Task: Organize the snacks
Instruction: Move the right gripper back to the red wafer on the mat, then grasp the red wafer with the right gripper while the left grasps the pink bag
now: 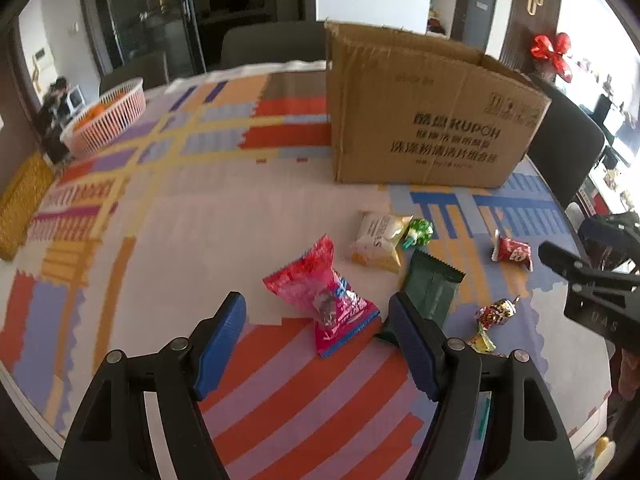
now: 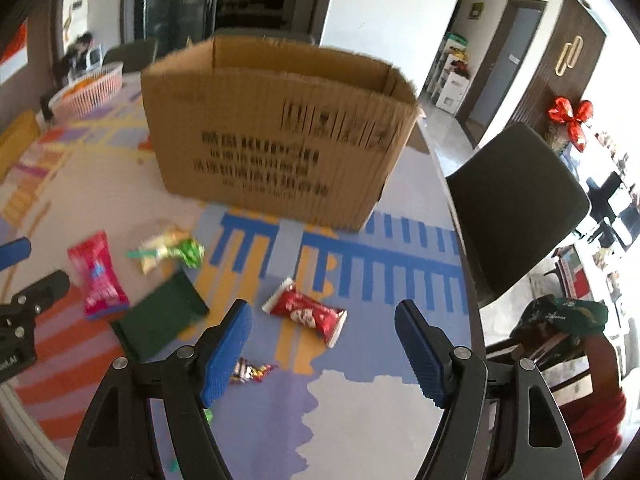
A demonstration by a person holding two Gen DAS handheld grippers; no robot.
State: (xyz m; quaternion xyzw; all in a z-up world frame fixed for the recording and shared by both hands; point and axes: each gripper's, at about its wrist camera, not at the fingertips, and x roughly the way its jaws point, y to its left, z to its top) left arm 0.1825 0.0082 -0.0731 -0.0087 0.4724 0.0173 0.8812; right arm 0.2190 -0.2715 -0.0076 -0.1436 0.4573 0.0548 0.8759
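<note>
- The left gripper (image 1: pixel 316 320), black-armed with blue ribbed pads, is nearest the lens; its jaws stand spread wide with nothing between the pads, low over the table.
- A crinkled pink foil snack packet (image 1: pixel 322 294) lies flat on the cloth just ahead of that gap (one corner reaches in between the pad tips).
- The right gripper (image 2: pixel 323 322) is likewise splayed wide and holds nothing; a red chocolate-wafer wrapper with white ends (image 2: pixel 306 310) lies on the table beyond its fingertips, closer to the left pad.
- A dark green flat bar wrapper (image 1: pixel 430 286) lies just beside the pink packet, partly hidden by the left gripper's right pad.
- Farther on sit a white and yellow pillow-shaped packet (image 1: pixel 378 240) and a small green twisted sweet (image 1: pixel 420 232), touching each other.
- Two small foil-wrapped candies (image 1: pixel 498 312) lie near the table's front edge (too small to read).
- An open brown cardboard box with black printing (image 1: pixel 424 120) stands upright behind all the snacks, well apart from them.
- The round table's patchwork cloth in orange, lilac and blue (image 1: pixel 160 232) carries everything.
- A pink slatted plastic basket (image 1: pixel 110 118) sits at the far left edge.
- A dark chair (image 2: pixel 516 208) stands at the right of the table.
</note>
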